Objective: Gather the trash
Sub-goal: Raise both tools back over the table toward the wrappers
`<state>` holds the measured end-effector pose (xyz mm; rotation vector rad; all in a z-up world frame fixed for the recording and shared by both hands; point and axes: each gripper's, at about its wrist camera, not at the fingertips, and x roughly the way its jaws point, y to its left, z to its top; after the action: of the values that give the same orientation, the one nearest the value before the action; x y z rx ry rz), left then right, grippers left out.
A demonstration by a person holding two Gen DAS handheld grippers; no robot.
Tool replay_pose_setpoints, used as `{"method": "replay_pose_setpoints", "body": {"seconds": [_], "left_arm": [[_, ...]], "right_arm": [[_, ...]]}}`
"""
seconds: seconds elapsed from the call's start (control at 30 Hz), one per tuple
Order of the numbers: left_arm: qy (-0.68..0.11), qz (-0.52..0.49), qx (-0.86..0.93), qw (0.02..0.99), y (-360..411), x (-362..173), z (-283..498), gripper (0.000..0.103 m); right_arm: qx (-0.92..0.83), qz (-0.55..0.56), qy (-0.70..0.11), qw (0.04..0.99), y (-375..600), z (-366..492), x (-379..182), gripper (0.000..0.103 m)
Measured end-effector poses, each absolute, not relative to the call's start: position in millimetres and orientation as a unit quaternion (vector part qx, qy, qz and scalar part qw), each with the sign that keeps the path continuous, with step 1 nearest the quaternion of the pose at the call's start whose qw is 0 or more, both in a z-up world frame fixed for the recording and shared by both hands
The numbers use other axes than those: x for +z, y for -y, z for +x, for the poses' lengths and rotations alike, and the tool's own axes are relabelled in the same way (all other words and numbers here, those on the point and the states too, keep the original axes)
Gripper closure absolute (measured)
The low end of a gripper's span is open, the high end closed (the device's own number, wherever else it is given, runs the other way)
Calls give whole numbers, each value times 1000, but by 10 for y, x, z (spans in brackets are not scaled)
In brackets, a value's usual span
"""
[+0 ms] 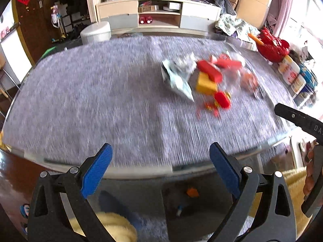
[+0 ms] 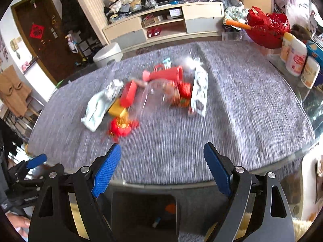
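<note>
A pile of trash lies on the grey table mat [image 1: 90,100]: a pale blue-white wrapper [image 1: 177,78], red boxes [image 1: 210,70], a yellow box [image 1: 206,83] and a clear plastic bag [image 1: 242,76]. The right wrist view shows the same pile: the wrapper [image 2: 99,106], a red box [image 2: 129,94], a red cone-shaped tube [image 2: 163,73], a clear bag [image 2: 161,94] and a white printed packet [image 2: 198,91]. My left gripper [image 1: 161,157] is open and empty above the table's near edge. My right gripper [image 2: 161,157] is open and empty, also short of the pile. Both views are motion-blurred.
A dark bin [image 2: 144,215] with small scraps in it stands on the floor below the table's near edge. A red basket [image 2: 264,28] and several canisters [image 2: 294,56] stand at the table's right side. A TV cabinet [image 1: 157,14] lies beyond the table.
</note>
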<state>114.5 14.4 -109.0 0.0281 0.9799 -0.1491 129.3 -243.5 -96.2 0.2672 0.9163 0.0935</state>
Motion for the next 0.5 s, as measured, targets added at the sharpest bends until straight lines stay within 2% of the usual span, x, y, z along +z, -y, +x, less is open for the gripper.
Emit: {"method": "replay_pose_setpoints", "body": {"seconds": [0.3, 0.5], "left_arm": [[-466, 16, -69, 882, -85, -1066, 1724, 12], [-474, 4, -75, 877, -64, -1137, 2044, 17]], "right_arm": [[48, 132, -428, 893, 2435, 1687, -954, 19], [51, 117, -425, 896, 2370, 1925, -970, 20]]}}
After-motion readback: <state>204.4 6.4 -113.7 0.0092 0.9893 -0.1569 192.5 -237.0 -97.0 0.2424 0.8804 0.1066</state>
